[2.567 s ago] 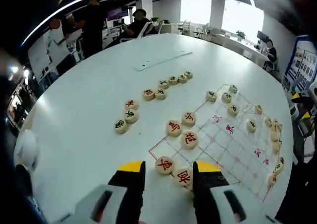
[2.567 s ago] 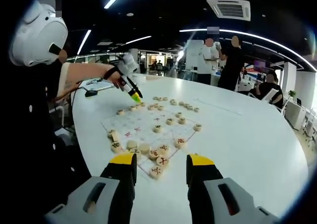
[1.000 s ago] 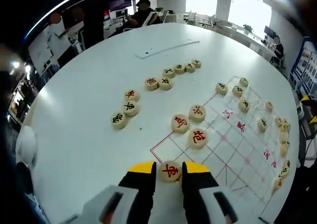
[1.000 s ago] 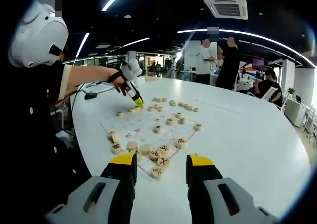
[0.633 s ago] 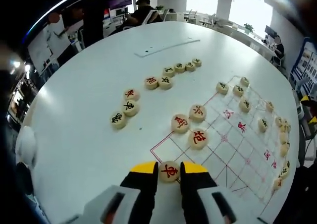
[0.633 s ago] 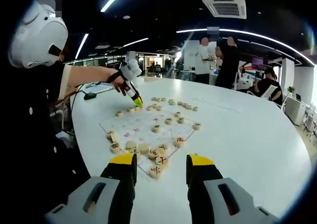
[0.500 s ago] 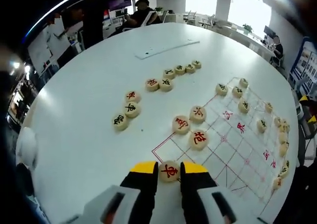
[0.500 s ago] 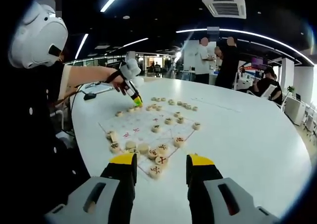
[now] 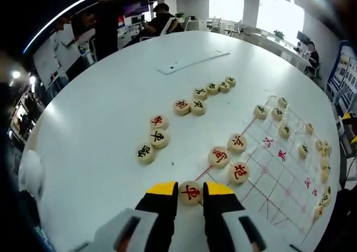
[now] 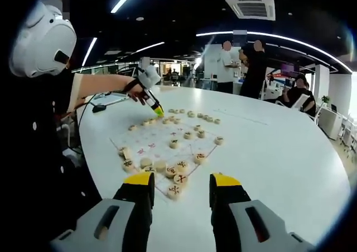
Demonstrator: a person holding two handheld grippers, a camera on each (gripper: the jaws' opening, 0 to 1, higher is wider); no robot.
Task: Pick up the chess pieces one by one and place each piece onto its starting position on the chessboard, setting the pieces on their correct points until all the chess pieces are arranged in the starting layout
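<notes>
My left gripper (image 9: 191, 194) is shut on a round wooden chess piece (image 9: 191, 192) with a red character, held just off the near corner of the red-lined chessboard (image 9: 271, 177). Three red pieces (image 9: 218, 156) lie on the board just beyond it. Black pieces (image 9: 277, 114) sit further along the board. Several loose pieces (image 9: 159, 138) trail across the white table to the left. In the right gripper view my right gripper (image 10: 181, 192) stands open above the board's (image 10: 159, 142) near edge, with pieces (image 10: 180, 179) clustered below it. The left gripper (image 10: 157, 109) shows at the board's far side.
A long flat strip (image 9: 192, 62) lies on the round white table (image 9: 106, 107) beyond the loose pieces. People stand and sit past the table's far edge (image 10: 245, 57). The person's forearm (image 10: 97, 85) reaches over the table's left side.
The left gripper closed on the red piece at the board's corner, then carried it a little away from the board. The right gripper has stayed open and nearly still.
</notes>
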